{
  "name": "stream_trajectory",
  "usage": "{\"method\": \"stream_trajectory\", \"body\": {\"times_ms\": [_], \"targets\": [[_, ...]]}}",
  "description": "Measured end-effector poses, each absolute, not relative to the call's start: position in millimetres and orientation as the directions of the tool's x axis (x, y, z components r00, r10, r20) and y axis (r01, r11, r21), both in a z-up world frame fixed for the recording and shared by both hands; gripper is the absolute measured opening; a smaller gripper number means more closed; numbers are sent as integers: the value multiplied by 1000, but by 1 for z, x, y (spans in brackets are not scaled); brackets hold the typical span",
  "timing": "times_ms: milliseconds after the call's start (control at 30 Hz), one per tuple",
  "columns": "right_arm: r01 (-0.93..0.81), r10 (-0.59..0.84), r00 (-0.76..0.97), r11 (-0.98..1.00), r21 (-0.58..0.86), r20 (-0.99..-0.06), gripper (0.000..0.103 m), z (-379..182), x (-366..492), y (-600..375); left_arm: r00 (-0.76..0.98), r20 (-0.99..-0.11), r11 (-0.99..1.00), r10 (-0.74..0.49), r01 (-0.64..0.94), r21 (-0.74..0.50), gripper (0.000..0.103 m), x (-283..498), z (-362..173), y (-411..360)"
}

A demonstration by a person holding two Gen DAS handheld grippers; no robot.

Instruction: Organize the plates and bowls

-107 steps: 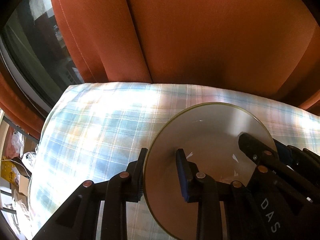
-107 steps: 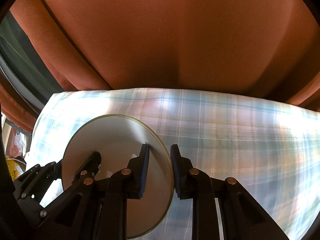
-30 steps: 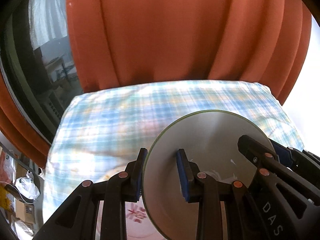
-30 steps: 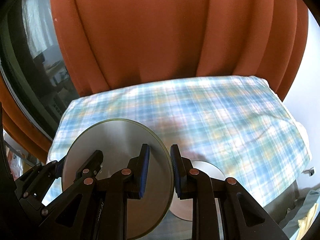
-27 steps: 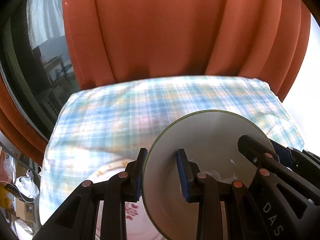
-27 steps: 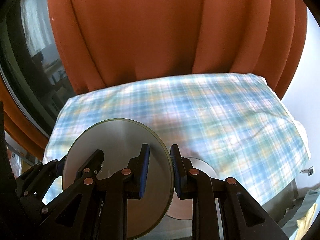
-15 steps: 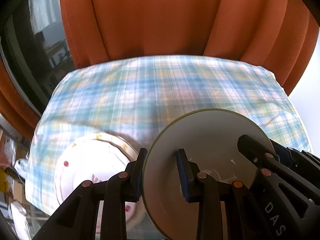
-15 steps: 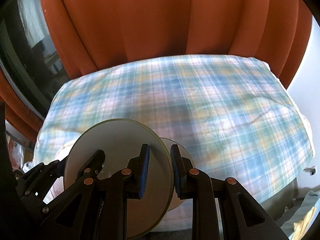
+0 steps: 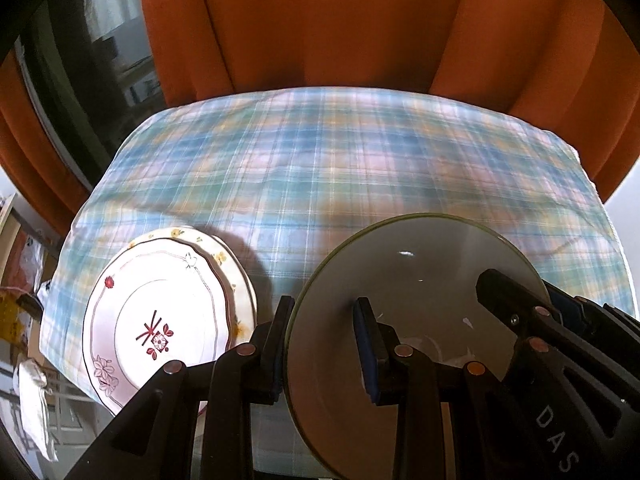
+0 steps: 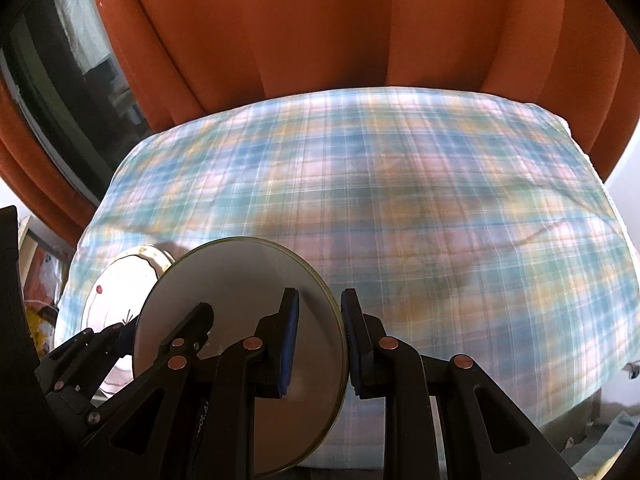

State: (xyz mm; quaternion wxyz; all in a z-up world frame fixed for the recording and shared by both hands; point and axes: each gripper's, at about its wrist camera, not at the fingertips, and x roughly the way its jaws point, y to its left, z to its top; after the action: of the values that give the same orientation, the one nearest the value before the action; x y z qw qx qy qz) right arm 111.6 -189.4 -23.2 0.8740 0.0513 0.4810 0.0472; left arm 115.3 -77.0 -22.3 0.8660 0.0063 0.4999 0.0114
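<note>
Both grippers hold one plain grey plate with a thin green rim (image 9: pixel 420 272) above the table. My left gripper (image 9: pixel 324 344) is shut on its left edge, and my right gripper (image 10: pixel 318 340) is shut on its right edge (image 10: pixel 240 280). The right gripper's fingers (image 9: pixel 516 300) show on the far side of the plate in the left wrist view. On the table's near left corner lies a stack of white plates with red flower decoration (image 9: pixel 160 316), to the left of the held plate; part of that stack (image 10: pixel 120 280) shows behind the grey plate in the right wrist view.
A blue, green and pink plaid cloth (image 9: pixel 360 160) covers the table. Orange curtains (image 9: pixel 320 20) hang close behind it, with a dark window (image 9: pixel 80 80) at the left. Clutter lies on the floor past the table's left edge (image 9: pixel 32 360).
Both grippers have sunk with the grey plate and tipped downward toward the table's near left. The decorated plate stack has come fully into view beside the held plate.
</note>
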Motion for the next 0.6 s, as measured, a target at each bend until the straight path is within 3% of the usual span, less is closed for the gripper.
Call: {"method": "stream_trajectory", "body": {"times_ms": [533, 600], "targets": [[-140, 178, 507, 982, 123, -844, 28, -42, 134, -180, 447, -893, 997, 46, -80, 12, 29, 127, -45, -69], [-141, 178, 513, 982, 122, -840, 28, -42, 133, -180, 449, -893, 997, 30, -73, -3, 33, 127, -45, -67]]}}
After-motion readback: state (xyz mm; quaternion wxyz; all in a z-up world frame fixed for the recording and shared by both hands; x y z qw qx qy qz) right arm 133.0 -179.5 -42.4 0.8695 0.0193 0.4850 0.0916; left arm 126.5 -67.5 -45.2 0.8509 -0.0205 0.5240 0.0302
